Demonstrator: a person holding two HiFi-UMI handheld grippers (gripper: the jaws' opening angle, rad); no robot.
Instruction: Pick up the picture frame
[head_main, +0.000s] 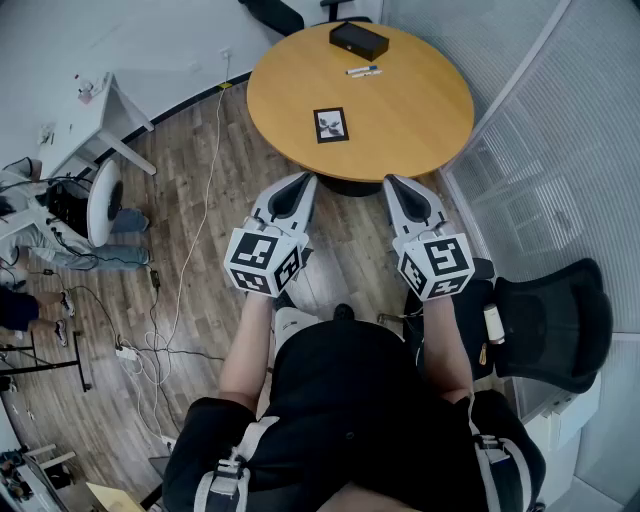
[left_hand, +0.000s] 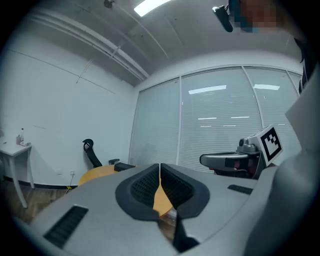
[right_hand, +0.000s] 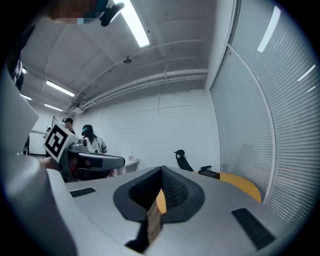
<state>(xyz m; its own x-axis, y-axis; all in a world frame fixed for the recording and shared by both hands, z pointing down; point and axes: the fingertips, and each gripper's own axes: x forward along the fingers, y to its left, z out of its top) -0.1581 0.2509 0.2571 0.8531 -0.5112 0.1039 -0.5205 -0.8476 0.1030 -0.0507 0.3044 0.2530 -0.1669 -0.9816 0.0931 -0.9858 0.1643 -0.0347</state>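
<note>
The picture frame (head_main: 331, 125), small, black-edged with a white mat, lies flat on the round wooden table (head_main: 420, 120), near its front half. My left gripper (head_main: 298, 186) and right gripper (head_main: 398, 188) are held side by side in front of the table's near edge, level, short of the frame. Both are shut with nothing between the jaws. In the left gripper view the left gripper (left_hand: 160, 166) has its pads together, with the table (left_hand: 100, 173) showing beyond. In the right gripper view the right gripper (right_hand: 161, 170) is likewise shut, and the table (right_hand: 242, 184) lies right of it.
A black box (head_main: 359, 40) and a marker pen (head_main: 363, 71) lie at the table's far side. A black office chair (head_main: 545, 320) stands at my right beside a glass wall with blinds (head_main: 560, 150). Cables (head_main: 150, 300) trail over the wooden floor at left, by a white desk (head_main: 95, 120).
</note>
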